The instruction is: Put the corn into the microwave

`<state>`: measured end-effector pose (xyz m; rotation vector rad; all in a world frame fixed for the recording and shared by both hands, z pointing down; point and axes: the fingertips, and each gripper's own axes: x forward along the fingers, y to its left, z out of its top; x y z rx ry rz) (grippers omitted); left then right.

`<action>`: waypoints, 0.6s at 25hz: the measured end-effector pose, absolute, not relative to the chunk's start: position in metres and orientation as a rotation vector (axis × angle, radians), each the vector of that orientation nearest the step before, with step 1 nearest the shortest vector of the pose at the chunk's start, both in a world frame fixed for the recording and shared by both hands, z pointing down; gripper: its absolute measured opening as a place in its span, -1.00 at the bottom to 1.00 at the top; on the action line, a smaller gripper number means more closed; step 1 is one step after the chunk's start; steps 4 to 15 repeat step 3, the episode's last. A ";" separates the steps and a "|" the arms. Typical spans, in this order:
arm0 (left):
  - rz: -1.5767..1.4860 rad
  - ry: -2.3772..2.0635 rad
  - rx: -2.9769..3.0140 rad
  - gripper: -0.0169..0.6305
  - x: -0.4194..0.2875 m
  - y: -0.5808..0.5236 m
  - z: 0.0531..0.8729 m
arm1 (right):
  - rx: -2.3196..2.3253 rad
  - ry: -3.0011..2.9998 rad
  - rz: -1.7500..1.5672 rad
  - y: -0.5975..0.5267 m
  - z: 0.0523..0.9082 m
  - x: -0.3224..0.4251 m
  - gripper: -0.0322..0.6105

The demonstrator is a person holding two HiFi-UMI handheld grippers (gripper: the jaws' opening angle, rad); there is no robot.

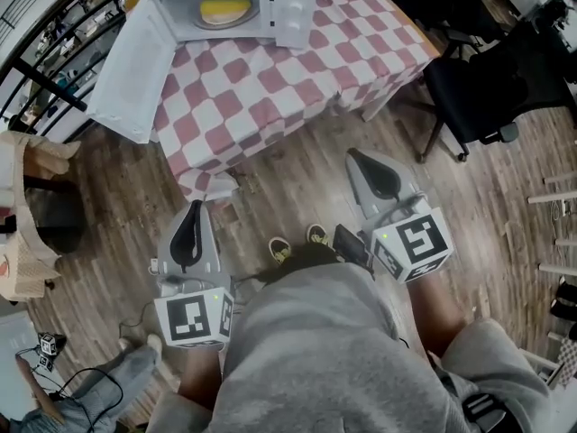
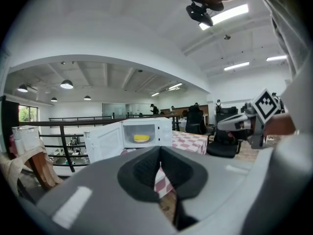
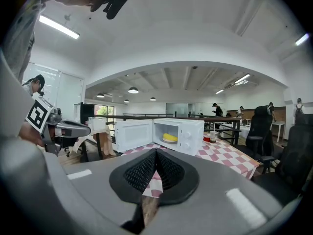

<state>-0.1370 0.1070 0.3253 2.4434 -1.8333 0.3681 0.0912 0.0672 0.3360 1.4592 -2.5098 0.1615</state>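
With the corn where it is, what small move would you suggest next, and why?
Probably bring the left gripper up to the open door to swing it closed: the corn already lies inside the microwave, and it and the right gripper are shut, empty.

- Left gripper (image 1: pixel 194 206): pale grey shell, black ribbed pads (image 2: pixel 146 168), and a white strip on the shell.
- Left cube (image 1: pixel 194 318): white faces with black square markers.
- Right gripper (image 1: pixel 353 155): the same grey shell, with black mesh-textured pads (image 3: pixel 141 173).
- Right cube (image 1: pixel 416 242): white with black markers and a small green light.
- Clothes (image 1: pixel 315 350): grey fabric.
- Shoes (image 1: pixel 279 250): yellowish trim.
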 end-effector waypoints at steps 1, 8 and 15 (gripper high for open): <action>0.373 -1.835 2.442 -0.92 -0.137 0.107 0.326 | 1.459 -2.513 0.162 0.067 0.336 0.091 -0.90; 0.382 -1.838 2.439 -0.92 -0.136 0.109 0.328 | 1.458 -2.521 0.162 0.066 0.338 0.091 -0.90; 0.382 -1.838 2.439 -0.92 -0.136 0.109 0.328 | 1.458 -2.521 0.162 0.066 0.338 0.091 -0.90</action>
